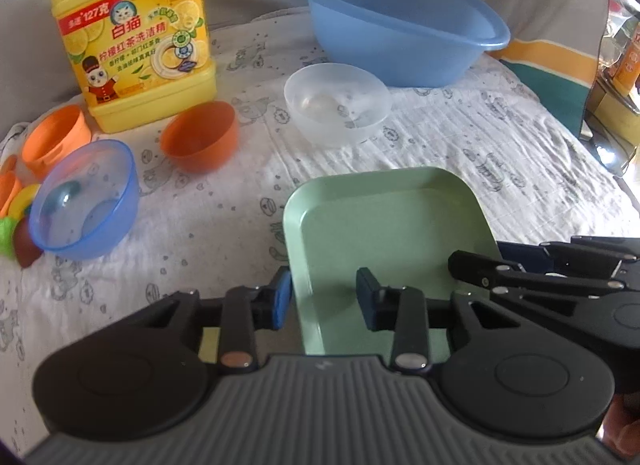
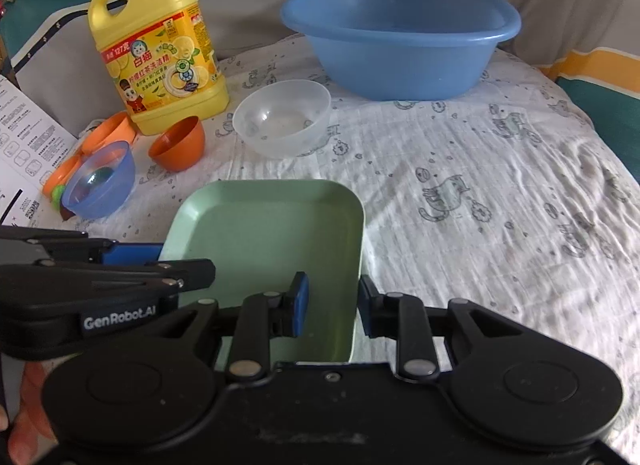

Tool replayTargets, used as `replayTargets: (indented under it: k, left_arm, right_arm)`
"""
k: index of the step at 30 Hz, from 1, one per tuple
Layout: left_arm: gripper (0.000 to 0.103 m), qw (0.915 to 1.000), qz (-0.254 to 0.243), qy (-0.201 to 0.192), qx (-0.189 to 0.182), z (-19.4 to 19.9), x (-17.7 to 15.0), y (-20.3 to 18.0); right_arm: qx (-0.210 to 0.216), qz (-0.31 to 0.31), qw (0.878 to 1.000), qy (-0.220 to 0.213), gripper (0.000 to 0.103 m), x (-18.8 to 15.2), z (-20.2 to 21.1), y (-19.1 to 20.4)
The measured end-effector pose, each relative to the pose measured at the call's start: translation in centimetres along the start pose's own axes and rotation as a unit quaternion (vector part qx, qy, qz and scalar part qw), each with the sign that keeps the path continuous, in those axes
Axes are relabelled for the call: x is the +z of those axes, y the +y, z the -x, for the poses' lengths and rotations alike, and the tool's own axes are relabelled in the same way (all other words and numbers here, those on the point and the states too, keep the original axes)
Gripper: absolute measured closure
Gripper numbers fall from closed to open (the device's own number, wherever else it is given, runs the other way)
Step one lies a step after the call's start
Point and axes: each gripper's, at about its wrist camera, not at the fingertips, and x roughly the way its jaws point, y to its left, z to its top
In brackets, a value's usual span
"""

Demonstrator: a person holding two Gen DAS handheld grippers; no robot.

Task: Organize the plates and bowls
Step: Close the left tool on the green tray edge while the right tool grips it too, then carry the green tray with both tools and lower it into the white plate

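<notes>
**Two grippers at the near edges of a green plate**

Nearest, the left gripper (image 1: pixel 324 297) straddles the near-left rim of the square pale-green plastic plate (image 1: pixel 384 225): one blue pad sits just outside the rim and the other over the plate's floor, with a clear gap between that pad and the rim, so the jaws stand narrow but are not pressing on it. The right gripper (image 2: pixel 332 305) straddles the near-right rim of the same plate (image 2: pixel 264 233) in like manner, one pad inside and one just outside; its jaws are narrow too, and whether the pads actually press the rim cannot be told. Each gripper shows at the side of the other's view, and part of a hand (image 2: pixel 24 405) shows at the near-left corner of the right wrist view.

The plate lies on a white quilted cloth printed with grey cats (image 2: pixel 480 185). To its left stands a translucent blue plastic bowl (image 1: pixel 86 197), upright, with small coloured toys (image 1: pixel 12 225) just beside it on the left. Further back are a dark orange plastic bowl (image 1: pixel 200 135), tilted on its side, and a lighter orange cup (image 1: pixel 56 137), also tipped. Beyond the plate, near the middle, is a clear frosted plastic bowl (image 1: pixel 338 103), upright. At the far left stands a yellow dish-soap jug with an orange pump (image 2: pixel 160 53), and at the far right a large blue plastic basin (image 2: pixel 400 33).
</notes>
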Motion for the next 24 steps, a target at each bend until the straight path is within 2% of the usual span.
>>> replayTargets:
  k: [10,24]
  left_arm:
    - [0.069,0.9996,0.027,-0.004,0.000,4.1,-2.0,0.0]
    - [0.069,0.9952,0.090,-0.026,0.027,12.0,-6.6,4.0]
  right_arm:
    - [0.003,0.012,1.000,0.000,0.076,-0.6,3.5,1.4]
    - [0.048,0.065,0.997,-0.012,0.076,-1.8,8.7,8.3]
